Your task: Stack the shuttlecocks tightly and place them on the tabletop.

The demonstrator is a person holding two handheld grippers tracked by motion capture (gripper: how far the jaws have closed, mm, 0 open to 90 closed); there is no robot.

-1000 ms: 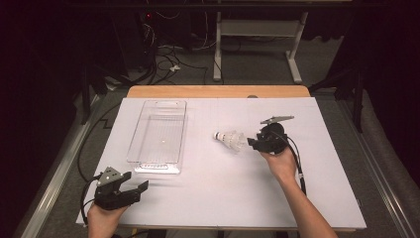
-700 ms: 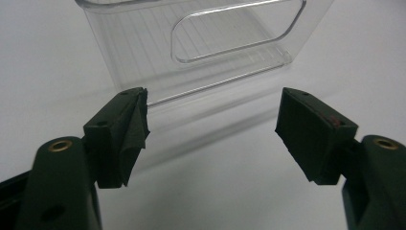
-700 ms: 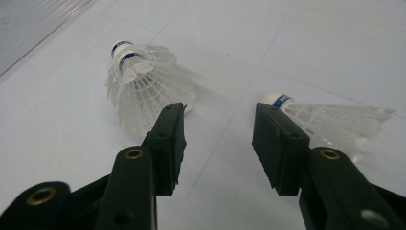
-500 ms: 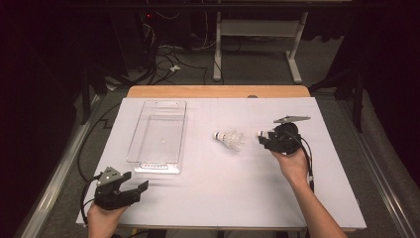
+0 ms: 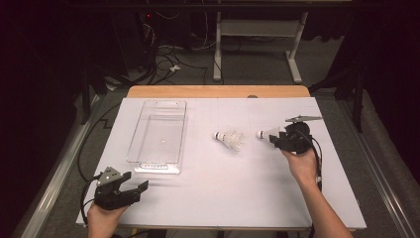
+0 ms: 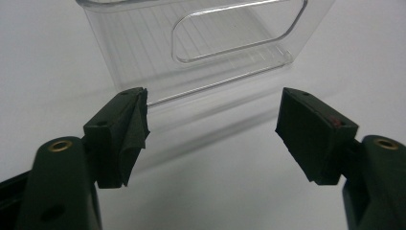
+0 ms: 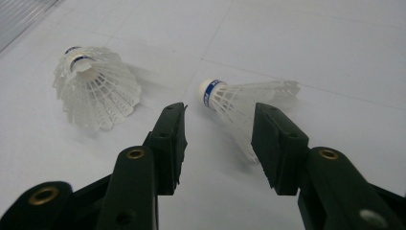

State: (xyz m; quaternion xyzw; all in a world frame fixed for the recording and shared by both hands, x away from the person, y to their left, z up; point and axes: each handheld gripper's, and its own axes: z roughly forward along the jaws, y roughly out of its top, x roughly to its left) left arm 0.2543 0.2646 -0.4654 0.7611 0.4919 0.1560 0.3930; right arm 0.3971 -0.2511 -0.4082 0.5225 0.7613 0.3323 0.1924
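A white shuttlecock (image 5: 231, 140) (image 7: 95, 86) lies on its side in the middle of the white table. A second shuttlecock (image 5: 267, 133) (image 7: 230, 98), with a blue band at its cork, sits between the jaws of my right gripper (image 5: 277, 136) (image 7: 220, 112), cork pointing left towards the first. The jaws are shut on its feather skirt, and part of the skirt is hidden behind one jaw. At the table's near left corner my left gripper (image 5: 140, 190) (image 6: 213, 110) stands open with nothing between its pads, facing the near end of a clear plastic tray (image 5: 156, 168) (image 6: 191, 48).
The clear tray lies lengthwise on the left half of the table (image 5: 223, 188), with nothing in it. Cables trail from both grippers over the table's edges. Beyond the far edge are a dark floor, cables and table legs (image 5: 217, 44).
My right gripper has moved to the right, away from the lying shuttlecock, taking the second shuttlecock with it. The left gripper has stayed in place.
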